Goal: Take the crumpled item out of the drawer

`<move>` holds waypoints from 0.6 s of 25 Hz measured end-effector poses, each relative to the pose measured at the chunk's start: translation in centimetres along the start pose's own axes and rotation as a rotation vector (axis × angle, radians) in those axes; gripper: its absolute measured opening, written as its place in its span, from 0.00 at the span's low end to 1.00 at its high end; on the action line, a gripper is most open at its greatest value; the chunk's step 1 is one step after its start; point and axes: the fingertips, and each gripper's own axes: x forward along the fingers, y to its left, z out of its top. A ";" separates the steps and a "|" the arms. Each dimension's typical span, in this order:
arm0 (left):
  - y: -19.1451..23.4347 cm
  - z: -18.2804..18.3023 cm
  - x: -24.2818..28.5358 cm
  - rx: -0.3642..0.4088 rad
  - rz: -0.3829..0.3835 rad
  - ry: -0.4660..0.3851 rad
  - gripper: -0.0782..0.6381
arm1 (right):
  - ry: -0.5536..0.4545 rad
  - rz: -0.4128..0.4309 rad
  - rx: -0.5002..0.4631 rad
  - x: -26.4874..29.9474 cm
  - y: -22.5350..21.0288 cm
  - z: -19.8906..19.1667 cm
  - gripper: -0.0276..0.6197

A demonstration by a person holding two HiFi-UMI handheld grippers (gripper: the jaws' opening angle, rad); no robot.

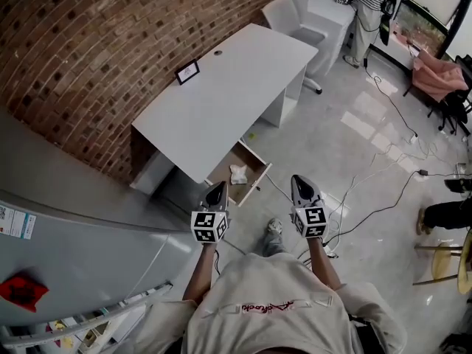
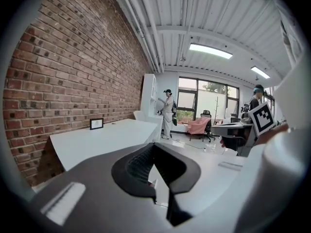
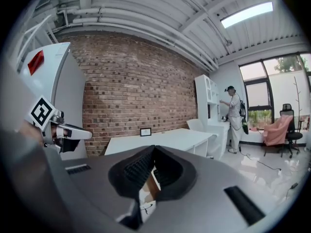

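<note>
We hold both grippers with their jaws pressed together at the tips and nothing between them, short of the open drawer under the white desk. The crumpled white item lies in that drawer, ahead of and below both sets of tips, a little to the right of the left gripper and well to the left of the right gripper. We judge the left the nearer; the lump shows no clear long axis.

The bench along the brick wall, drawer open
The crumpled item lies in the drawer under the bench's near end; a frame stands on the bench; a chair beyond.
</note>
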 end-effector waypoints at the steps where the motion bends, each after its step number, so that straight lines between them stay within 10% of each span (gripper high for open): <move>1: 0.1 0.4 0.9 -0.002 0.008 0.000 0.12 | 0.000 0.007 0.000 0.8 -0.8 0.3 0.06; 15: 0.6 4.0 13.0 -0.007 0.102 0.009 0.12 | 0.005 0.136 -0.010 10.7 -9.8 2.0 0.06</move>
